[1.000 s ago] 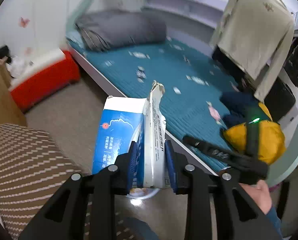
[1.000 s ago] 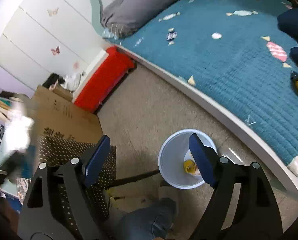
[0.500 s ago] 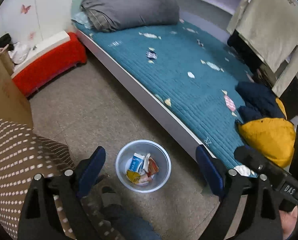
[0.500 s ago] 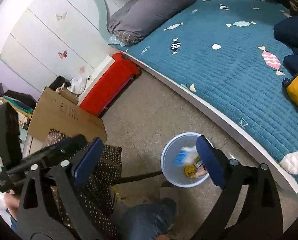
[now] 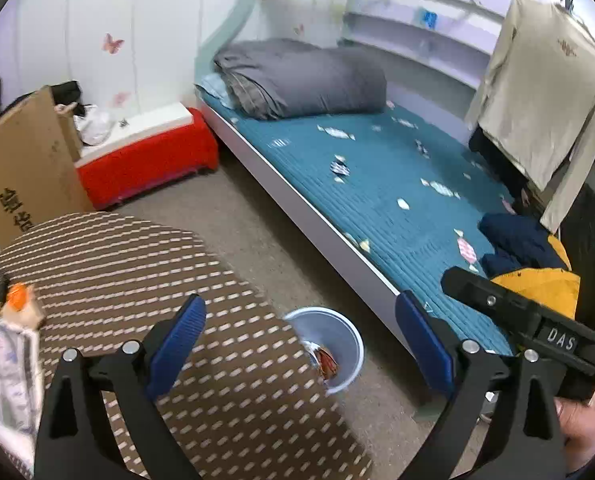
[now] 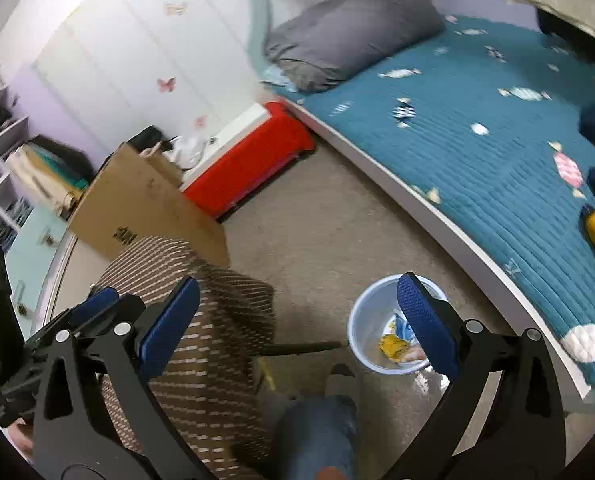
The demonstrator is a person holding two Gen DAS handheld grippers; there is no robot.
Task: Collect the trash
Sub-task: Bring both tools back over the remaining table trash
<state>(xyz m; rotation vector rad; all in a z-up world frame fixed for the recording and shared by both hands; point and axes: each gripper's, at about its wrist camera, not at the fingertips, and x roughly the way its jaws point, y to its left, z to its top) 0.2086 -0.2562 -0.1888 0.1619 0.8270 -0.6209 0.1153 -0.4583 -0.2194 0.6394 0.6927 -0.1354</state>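
A pale blue trash bin (image 5: 337,340) stands on the floor between the brown patterned table (image 5: 137,272) and the bed; it shows in the right wrist view (image 6: 373,320) too, holding wrappers and the blue-white carton (image 6: 401,326). My left gripper (image 5: 301,344) is open and empty above the table's edge. My right gripper (image 6: 297,320) is open and empty, above the floor beside the bin. An orange-topped item (image 5: 17,300) and a printed paper (image 5: 5,372) lie at the table's left end.
A bed with a teal quilt (image 5: 397,184) and grey pillow (image 5: 297,76) lies to the right. A red box (image 5: 145,160) and a cardboard box (image 5: 21,164) stand by the wall. Clothes (image 5: 537,264) lie on the bed. The person's leg (image 6: 317,432) is near the bin.
My left gripper opened and let go of the blue-white carton, which dropped into the bin. The left gripper then swung left over the table. The right gripper stayed open.
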